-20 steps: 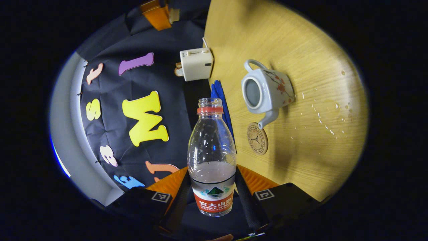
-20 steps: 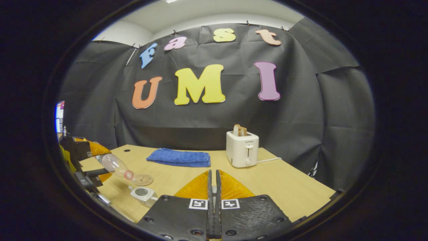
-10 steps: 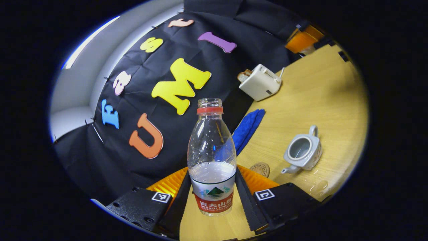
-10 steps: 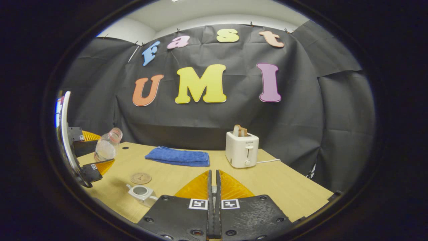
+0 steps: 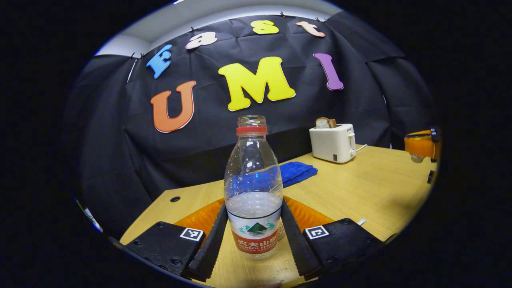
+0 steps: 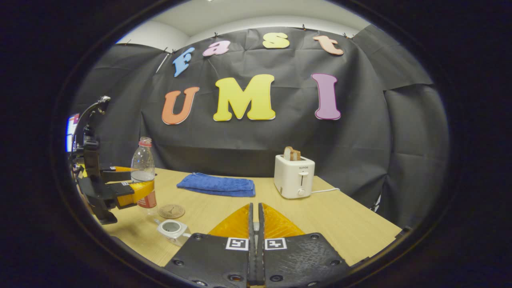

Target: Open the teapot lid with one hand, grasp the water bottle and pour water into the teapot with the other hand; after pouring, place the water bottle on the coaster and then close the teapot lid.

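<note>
With both fingers pressed on its labelled waist, the water bottle [image 5: 253, 188] stands upright in the left tongs [image 5: 253, 240], uncapped and part full. From the right gripper view, the bottle hangs just above the worktop [image 6: 340, 224], with the coaster [image 6: 171, 211] at about 4 o'clock from its base and the lidless teapot [image 6: 172, 229] just nearer the camera. The right tongs [image 6: 254, 240] are clenched with the fingers nearly touching; whether they grip the lid cannot be told. Judged from the upright bottle, pouring is over and placement is in hand. The next move calls for shifting the bottle over the coaster, lowering it level, then releasing.
</note>
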`<action>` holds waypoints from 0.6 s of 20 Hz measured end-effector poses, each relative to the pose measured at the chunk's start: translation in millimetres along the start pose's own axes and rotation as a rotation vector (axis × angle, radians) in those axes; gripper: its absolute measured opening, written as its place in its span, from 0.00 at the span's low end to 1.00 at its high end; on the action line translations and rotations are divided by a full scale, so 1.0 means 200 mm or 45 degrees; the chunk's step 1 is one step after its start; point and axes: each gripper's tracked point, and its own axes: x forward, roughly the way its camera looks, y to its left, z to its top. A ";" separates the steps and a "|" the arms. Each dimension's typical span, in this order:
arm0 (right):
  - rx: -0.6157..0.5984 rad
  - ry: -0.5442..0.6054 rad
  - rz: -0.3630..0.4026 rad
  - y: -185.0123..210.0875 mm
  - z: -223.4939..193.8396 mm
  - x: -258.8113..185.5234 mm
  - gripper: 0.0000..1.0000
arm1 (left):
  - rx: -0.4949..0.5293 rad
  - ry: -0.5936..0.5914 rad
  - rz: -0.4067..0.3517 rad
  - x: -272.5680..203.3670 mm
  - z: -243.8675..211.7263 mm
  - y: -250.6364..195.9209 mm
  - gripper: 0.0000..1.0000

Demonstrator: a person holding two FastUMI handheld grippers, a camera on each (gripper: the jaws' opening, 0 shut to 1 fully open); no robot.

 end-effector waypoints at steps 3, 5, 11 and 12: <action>-0.001 0.006 -0.002 0.00 -0.01 0.01 0.00 | -0.086 -0.008 0.019 0.13 -0.03 0.05 0.77; 0.000 0.011 -0.006 0.00 -0.02 0.02 0.00 | -0.144 -0.026 0.032 0.20 -0.02 0.06 0.77; -0.037 0.041 0.005 0.05 -0.08 0.05 0.00 | -0.253 -0.013 0.051 0.34 -0.08 0.08 0.78; -0.039 0.042 0.006 0.05 -0.08 0.05 0.00 | -0.249 -0.009 0.061 0.35 -0.08 0.09 0.78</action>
